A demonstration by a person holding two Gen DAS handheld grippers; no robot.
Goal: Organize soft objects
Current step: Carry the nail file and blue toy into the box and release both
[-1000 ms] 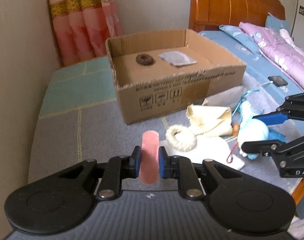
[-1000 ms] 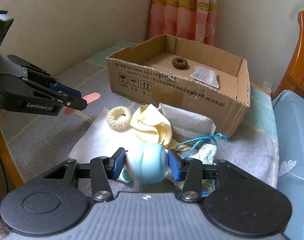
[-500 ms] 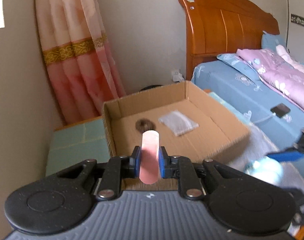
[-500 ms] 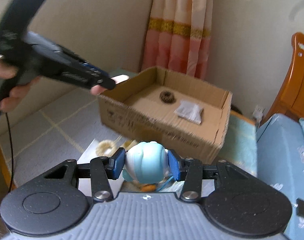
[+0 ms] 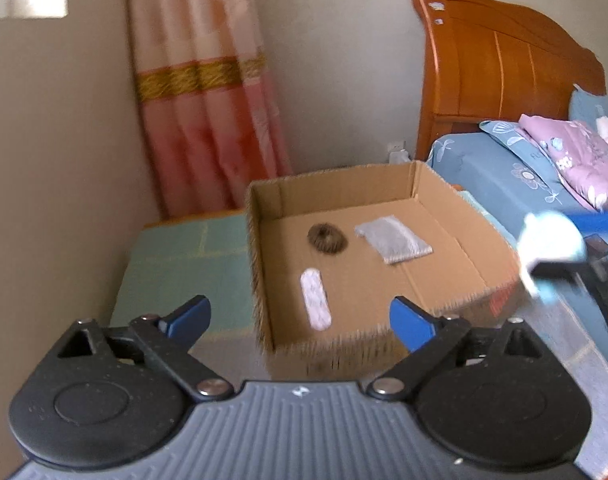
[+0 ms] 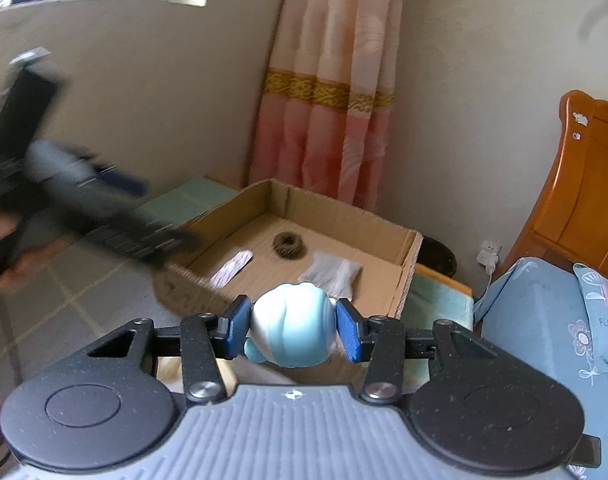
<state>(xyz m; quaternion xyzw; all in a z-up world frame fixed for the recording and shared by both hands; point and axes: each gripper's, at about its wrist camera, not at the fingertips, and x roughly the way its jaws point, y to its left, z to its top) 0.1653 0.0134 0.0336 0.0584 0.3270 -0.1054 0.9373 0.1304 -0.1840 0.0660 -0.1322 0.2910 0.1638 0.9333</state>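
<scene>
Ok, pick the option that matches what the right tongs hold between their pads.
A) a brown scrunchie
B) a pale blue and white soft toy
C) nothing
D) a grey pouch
B: the right tongs are clamped on the pale blue and white soft toy, while the brown scrunchie and grey pouch lie in the cardboard box.

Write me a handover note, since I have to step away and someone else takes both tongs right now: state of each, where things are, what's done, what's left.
Left tongs: jaws opening, nothing between them; the pink strip is inside the cardboard box, though blur hides whether it has landed.
Right tongs: shut on the pale blue soft toy, held near the box's front edge.
In the box: brown ring, grey pouch, pink strip.
Left to do: release the toy into the box. Other items are out of view now.
</scene>
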